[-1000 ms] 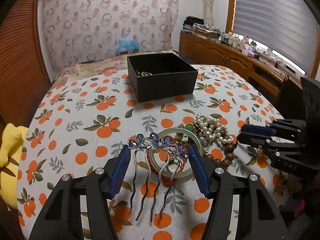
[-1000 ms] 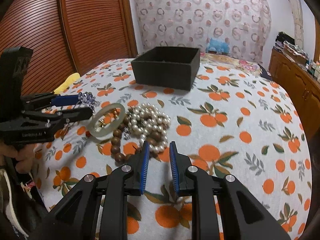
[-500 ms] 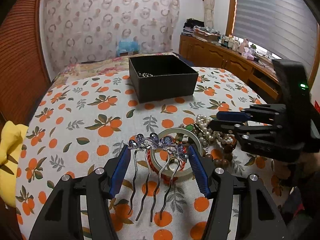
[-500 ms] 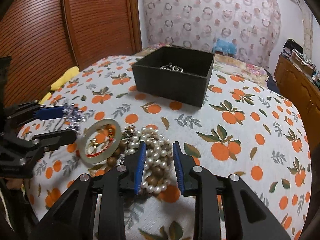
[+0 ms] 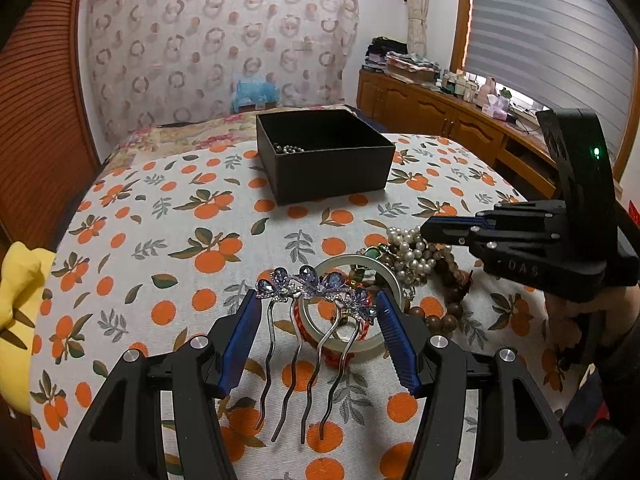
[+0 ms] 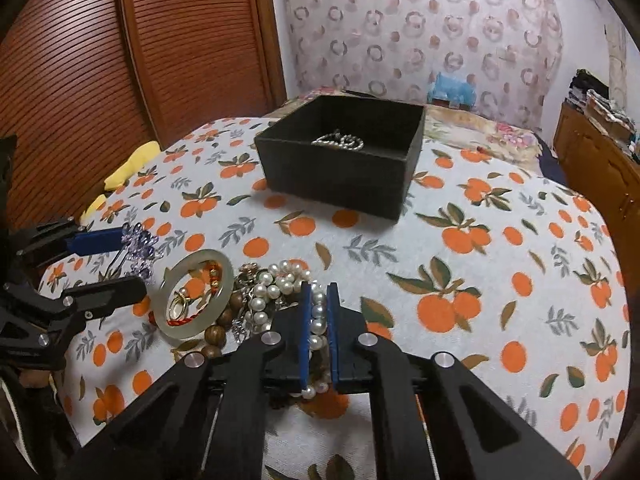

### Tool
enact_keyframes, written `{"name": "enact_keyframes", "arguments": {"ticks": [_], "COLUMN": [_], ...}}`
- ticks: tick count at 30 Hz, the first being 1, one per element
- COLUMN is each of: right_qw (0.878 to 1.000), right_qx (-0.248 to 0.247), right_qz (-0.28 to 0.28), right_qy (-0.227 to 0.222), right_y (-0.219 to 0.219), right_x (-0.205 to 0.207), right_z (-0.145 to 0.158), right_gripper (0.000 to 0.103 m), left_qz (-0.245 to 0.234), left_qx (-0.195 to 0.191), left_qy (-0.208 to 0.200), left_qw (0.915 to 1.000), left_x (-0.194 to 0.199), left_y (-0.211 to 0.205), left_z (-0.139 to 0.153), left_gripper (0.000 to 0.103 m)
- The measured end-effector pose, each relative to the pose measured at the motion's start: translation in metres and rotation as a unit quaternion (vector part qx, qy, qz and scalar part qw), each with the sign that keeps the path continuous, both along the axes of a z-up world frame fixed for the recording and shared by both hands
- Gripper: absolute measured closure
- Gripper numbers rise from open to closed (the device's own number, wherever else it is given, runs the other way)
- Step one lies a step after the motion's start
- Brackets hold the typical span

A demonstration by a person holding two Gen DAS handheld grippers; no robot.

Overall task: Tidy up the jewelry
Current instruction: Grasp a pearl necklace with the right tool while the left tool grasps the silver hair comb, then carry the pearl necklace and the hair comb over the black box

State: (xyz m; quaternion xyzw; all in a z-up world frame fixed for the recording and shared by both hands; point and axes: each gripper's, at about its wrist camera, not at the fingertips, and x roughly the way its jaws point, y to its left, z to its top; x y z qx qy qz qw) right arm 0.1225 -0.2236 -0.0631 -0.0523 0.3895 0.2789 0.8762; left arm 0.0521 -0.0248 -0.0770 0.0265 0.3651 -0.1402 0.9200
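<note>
My left gripper (image 5: 316,300) is shut on a purple jewelled hair comb (image 5: 316,284), its prongs pointing toward the camera, held above the table. My right gripper (image 6: 319,292) is shut on a white pearl necklace (image 6: 288,280) that lies in the jewelry pile. A pale jade bangle (image 6: 196,292) and brown wooden beads (image 6: 218,334) lie beside the pearls. An open black box (image 6: 340,172) stands farther back with a silver chain (image 6: 340,142) inside. The right gripper also shows in the left wrist view (image 5: 430,234), low over the pearls (image 5: 408,246).
The table wears a white cloth with an orange print (image 6: 480,240). A yellow cloth (image 5: 16,300) lies at the left edge. Wooden shutter doors (image 6: 120,60) stand to the left and a wooden sideboard (image 5: 440,120) to the right.
My right gripper has moved forward and down into the pile and closed on the pearl necklace. My left gripper has stayed put with the hair comb.
</note>
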Motion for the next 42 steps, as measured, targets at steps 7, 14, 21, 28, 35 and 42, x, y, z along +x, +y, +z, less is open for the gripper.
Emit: {"name": "enact_keyframes", "arguments": {"ticks": [7,14,21,28,35,42], "right_qw": [1.000,0.998,0.995,0.991,0.988,0.985], "right_qx": [0.003,0.012,0.014,0.012,0.015,0.020], "right_qz": [-0.001,-0.002,-0.005,-0.008,-0.011,-0.019], "right_qy": [-0.012,-0.058,-0.096,-0.130,-0.154,-0.168], "right_y": [-0.003,-0.010,-0.018,-0.023,-0.022,-0.021], "right_x": [-0.001,-0.009,-0.009,-0.005,0.004,0.020], "right_z": [0.006,0.047,0.086,0.123,0.153,0.180], "right_gripper": [0.095,0.095,0.095,0.095,0.095,0.095], "left_qz": [0.001,0.001,0.000,0.002,0.000,-0.003], "left_qx": [-0.001,-0.003,-0.005,-0.011,-0.014,-0.016], "left_qy": [-0.001,-0.011,-0.023,-0.040,-0.059,-0.071], "left_qw": [1.0000,0.9999,0.9997,0.9991,0.9982,0.9973], "left_x": [0.000,-0.001,-0.002,0.001,0.006,0.018], "left_y": [0.000,0.000,0.000,0.004,0.008,0.007], "left_z": [0.000,0.007,0.020,0.036,0.052,0.068], "left_gripper": [0.046,0.046,0.046,0.046,0.046,0.046]}}
